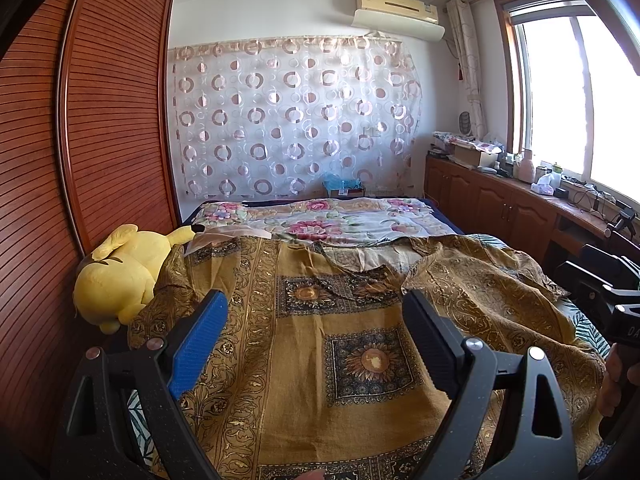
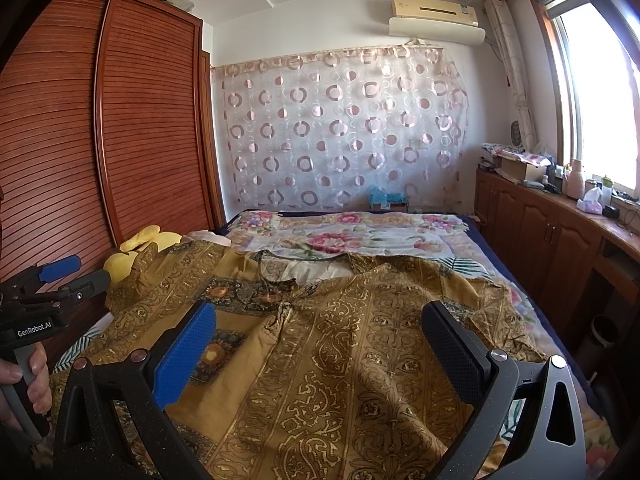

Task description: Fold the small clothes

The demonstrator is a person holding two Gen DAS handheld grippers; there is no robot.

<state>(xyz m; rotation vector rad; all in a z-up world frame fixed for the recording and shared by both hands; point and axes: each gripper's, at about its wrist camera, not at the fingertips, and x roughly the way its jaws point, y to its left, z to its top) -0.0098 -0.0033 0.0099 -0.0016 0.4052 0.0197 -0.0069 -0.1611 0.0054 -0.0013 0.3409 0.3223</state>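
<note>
A mustard-gold patterned garment (image 1: 320, 320) with dark sunflower squares lies spread flat on the bed; it also shows in the right wrist view (image 2: 340, 340), its neckline toward the far end. My left gripper (image 1: 316, 312) is open and empty, held just above the garment's near left part. My right gripper (image 2: 320, 324) is open and empty above the garment's near right part. The left gripper also shows at the left edge of the right wrist view (image 2: 60, 276), and the right gripper shows at the right edge of the left wrist view (image 1: 600, 280).
A yellow plush toy (image 1: 120, 272) lies at the bed's left edge against the slatted wardrobe (image 1: 100, 120). A floral quilt (image 1: 340, 220) covers the far end of the bed. Wooden cabinets (image 2: 540, 224) with clutter run along the right under the window.
</note>
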